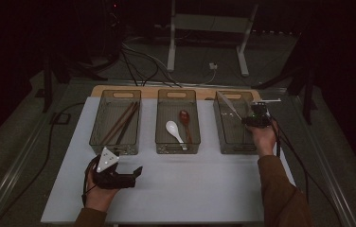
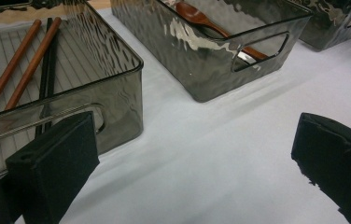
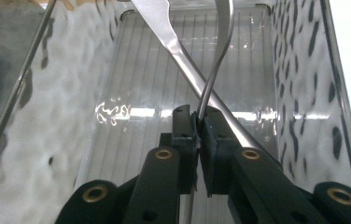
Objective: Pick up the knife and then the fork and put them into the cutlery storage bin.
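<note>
Jaws of the left gripper (image 2: 183,158) stand wide apart and empty over the table (image 1: 190,189), beside the chopstick bin (image 1: 115,120); it is best kept parked. In the right bin (image 1: 235,124), a metal utensil (image 3: 220,56) is pinched by its handle in the closed right gripper (image 3: 198,126); it should be lowered slowly beside the one already lying there (image 3: 178,51), then released.

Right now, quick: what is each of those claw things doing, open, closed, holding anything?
Left gripper: open, nothing between its jaws, low over the white table.
Right gripper: shut on a metal utensil, over the right-hand bin.
</note>
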A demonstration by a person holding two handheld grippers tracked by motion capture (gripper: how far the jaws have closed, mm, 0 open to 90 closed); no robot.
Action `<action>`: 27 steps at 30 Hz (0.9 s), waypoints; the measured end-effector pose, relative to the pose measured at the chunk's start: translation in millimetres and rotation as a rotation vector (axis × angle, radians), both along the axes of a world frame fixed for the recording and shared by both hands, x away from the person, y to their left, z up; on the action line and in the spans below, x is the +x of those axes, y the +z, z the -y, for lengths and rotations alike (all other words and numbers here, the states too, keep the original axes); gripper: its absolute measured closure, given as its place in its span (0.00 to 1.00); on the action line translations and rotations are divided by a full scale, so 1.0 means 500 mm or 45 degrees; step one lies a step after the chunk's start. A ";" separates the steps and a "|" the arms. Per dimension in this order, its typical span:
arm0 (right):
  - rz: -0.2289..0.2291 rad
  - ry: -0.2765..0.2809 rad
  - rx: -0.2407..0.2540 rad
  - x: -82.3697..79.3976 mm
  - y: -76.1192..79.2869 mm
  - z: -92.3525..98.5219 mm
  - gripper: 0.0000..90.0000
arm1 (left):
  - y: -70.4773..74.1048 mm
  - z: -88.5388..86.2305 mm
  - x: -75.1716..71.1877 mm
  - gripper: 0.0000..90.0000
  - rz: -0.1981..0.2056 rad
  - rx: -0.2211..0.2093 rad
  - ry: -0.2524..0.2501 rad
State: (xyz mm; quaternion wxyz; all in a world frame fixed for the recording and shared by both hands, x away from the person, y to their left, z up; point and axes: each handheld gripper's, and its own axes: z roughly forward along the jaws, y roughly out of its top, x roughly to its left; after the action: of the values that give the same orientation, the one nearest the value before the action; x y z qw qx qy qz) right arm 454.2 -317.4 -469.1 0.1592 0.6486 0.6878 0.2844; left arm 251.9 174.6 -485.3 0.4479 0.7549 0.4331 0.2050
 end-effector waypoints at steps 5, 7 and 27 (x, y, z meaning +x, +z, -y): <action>-0.006 -0.002 0.004 0.000 -0.001 0.002 0.94 | 0.000 0.001 0.000 0.02 0.000 0.001 -0.001; -0.012 -0.009 0.016 0.001 0.000 0.002 0.91 | 0.000 0.002 0.000 0.02 0.000 0.001 -0.001; -0.047 -0.018 -0.027 0.033 0.006 0.000 0.67 | -0.001 0.002 0.000 0.02 -0.001 -0.003 -0.005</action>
State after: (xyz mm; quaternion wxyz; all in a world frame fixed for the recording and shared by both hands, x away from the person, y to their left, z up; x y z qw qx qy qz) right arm 470.5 -317.6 -466.0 0.1553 0.6568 0.6890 0.2640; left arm 252.1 173.9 -485.9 0.4489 0.7553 0.4320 0.2032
